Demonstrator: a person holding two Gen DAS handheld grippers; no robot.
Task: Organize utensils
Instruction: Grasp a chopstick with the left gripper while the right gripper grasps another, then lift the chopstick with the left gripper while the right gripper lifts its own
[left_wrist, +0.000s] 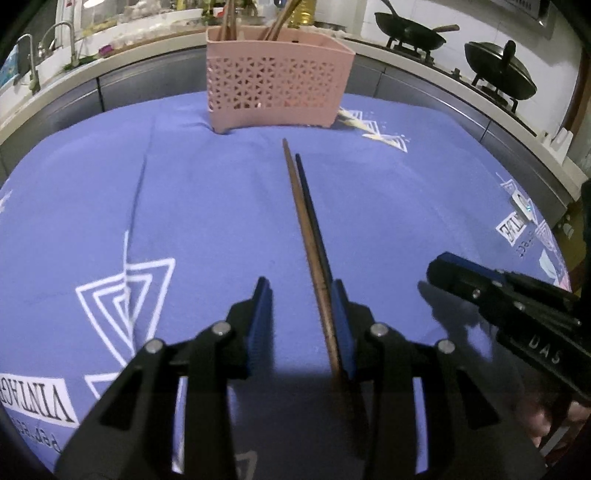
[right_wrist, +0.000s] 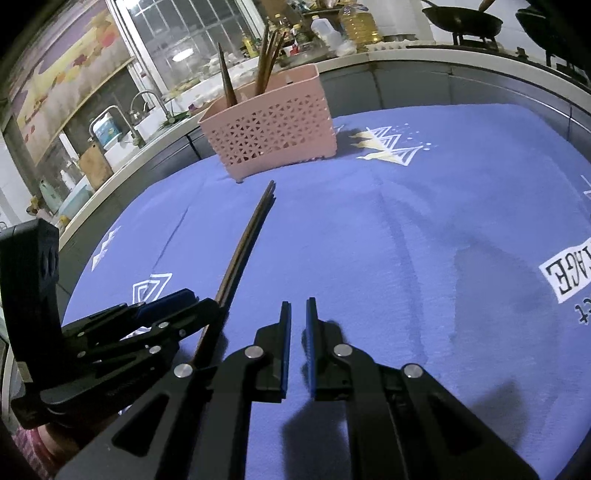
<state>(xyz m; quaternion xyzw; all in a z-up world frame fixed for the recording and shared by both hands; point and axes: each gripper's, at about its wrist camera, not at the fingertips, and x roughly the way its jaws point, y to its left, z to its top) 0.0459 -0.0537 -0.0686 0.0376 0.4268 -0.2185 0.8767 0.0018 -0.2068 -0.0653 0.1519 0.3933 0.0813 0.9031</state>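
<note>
Left gripper (left_wrist: 301, 295) has its fingers spread, not clamping: a brown chopstick (left_wrist: 306, 236) lies on the blue cloth (left_wrist: 207, 206) over the counter, running between the fingers and right against the inner face of its right-hand finger, with a clear gap to the other one. In the right wrist view it reads as maybe a stacked pair; can't tell for sure. Right gripper (right_wrist: 298, 306) fingers are clenched to a narrow slit on nothing, hovering over bare cloth beside the left one. Pink holder basket (left_wrist: 273, 85) stands at the far side of the cloth, well apart from the grippers, with chopsticks already upright in it. Step in hand, as I judge it: pick up this chopstick and drop it in the basket. To do it well: centre the stick between the fingers before closing, grip low enough to catch it off the soft cloth without pinching fabric, then tilt it upright over the basket before release. Risk: stick rolls out or cloth bunches.
</note>
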